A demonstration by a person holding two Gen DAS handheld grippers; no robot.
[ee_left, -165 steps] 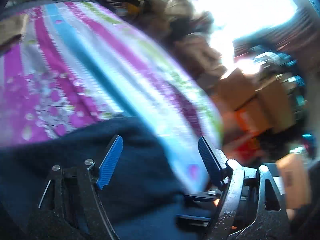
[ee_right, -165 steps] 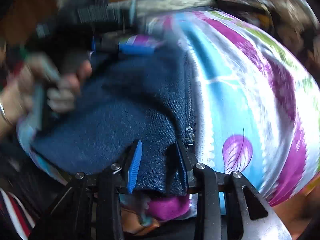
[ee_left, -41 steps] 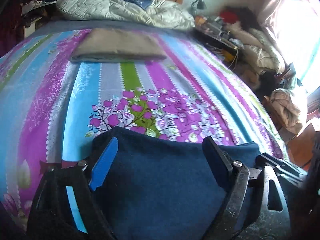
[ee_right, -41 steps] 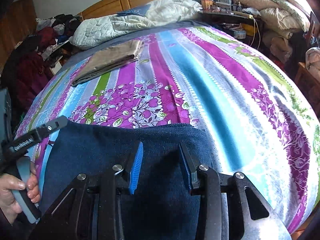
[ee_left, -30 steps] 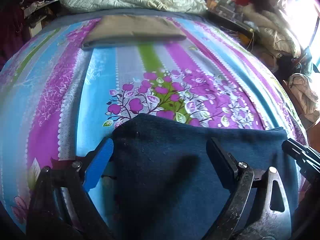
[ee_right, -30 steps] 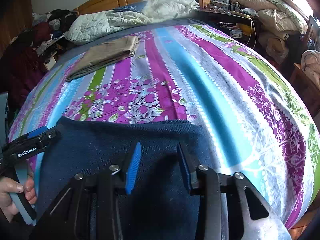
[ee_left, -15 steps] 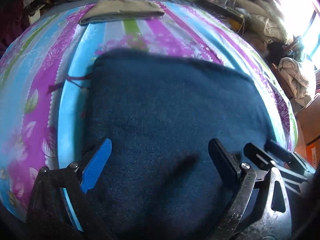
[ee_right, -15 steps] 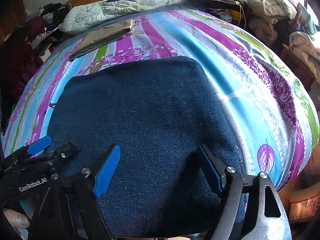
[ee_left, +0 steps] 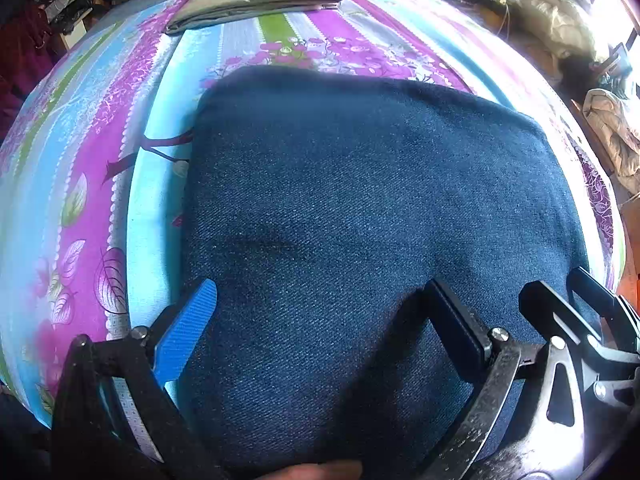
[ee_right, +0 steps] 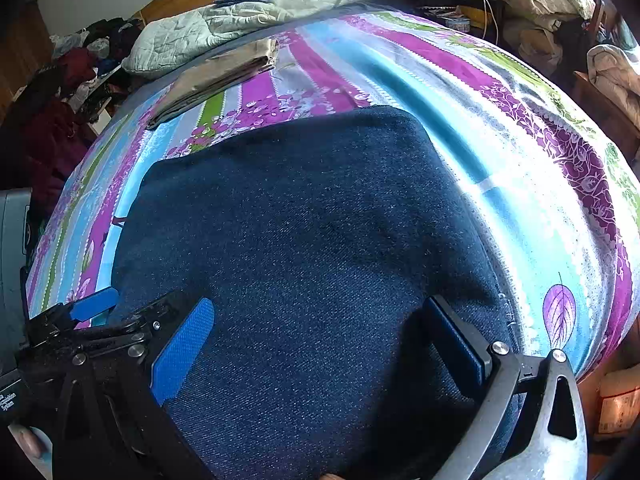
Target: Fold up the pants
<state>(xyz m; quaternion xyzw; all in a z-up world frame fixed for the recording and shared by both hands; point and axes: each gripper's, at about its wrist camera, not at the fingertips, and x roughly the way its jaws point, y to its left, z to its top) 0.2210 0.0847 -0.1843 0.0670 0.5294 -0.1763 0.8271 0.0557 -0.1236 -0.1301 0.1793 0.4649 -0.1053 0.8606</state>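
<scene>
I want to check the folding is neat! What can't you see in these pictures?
- Near edge of the folded dark blue denim pants: cut off by the bottom edge, both views.
- Layers underneath: hidden by the top layer.
- Striped floral bedsheet under the pants: covered.
- Folded tan cloth: too far to identify.
- Clutter beyond the bed: too small.

Each gripper is built of black linkage arms fastened with silver screws. The left gripper [ee_left: 316,320] and right gripper [ee_right: 320,328] are both fitted with blue ribbed pads [ee_left: 184,330] on their fingers. White lettering is printed beside the right gripper's left linkage.
</scene>
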